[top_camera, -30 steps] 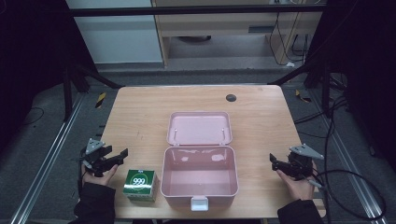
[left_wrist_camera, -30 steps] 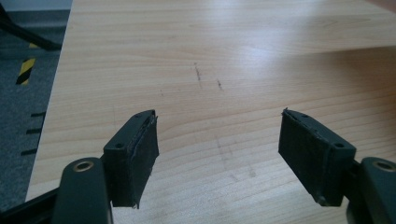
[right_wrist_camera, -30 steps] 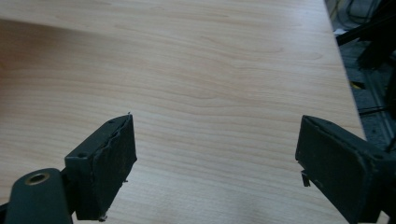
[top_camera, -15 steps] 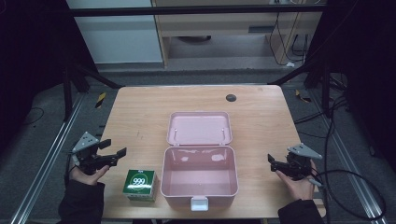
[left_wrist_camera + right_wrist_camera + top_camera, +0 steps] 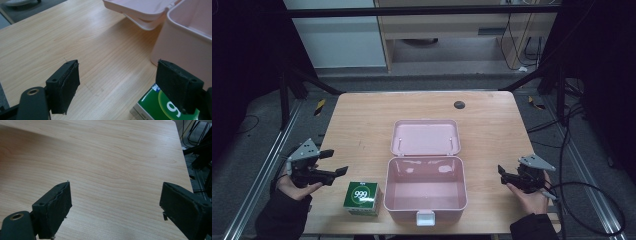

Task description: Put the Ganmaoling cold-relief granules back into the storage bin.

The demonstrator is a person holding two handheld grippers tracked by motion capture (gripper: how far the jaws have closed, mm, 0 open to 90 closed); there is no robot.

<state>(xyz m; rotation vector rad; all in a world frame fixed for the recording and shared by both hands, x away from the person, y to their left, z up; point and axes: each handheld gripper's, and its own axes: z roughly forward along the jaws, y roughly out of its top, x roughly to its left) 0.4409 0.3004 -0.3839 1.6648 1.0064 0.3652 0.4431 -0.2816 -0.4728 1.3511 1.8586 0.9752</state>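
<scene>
— So, where is the green box [image 5: 362, 198] being seen at this moment?

— It is being shown in the lower left of the high view, resting on the wooden table [image 5: 362, 125] just beside the left wall of the open pink case [image 5: 426, 196]. Whether the two are touching cannot be told. In the left gripper view it is being cropped at the lower right corner [image 5: 160, 107], partly behind the right-hand jaw.

— Which way is it being pointed?

— It is lying flat, with its white "999" circle turned up toward the camera. In the high view the digits are being read upright, so the top of the print is aimed at the far edge of the table. The box looks nearly square from above, and a long axis cannot be made out with confidence.

— And the left gripper [image 5: 332, 164]?

— It is being held at the left edge of the table, left of the box and apart from it, its jaws aimed toward the right of the frame. The jaws have just been opening; they are being kept apart, with nothing between them.

— The right gripper [image 5: 503, 173]?

— It is being held at the lower right, near the table's right edge, well apart from the case. In the right gripper view its jaws are standing wide over bare wood, with nothing gripped.
</scene>
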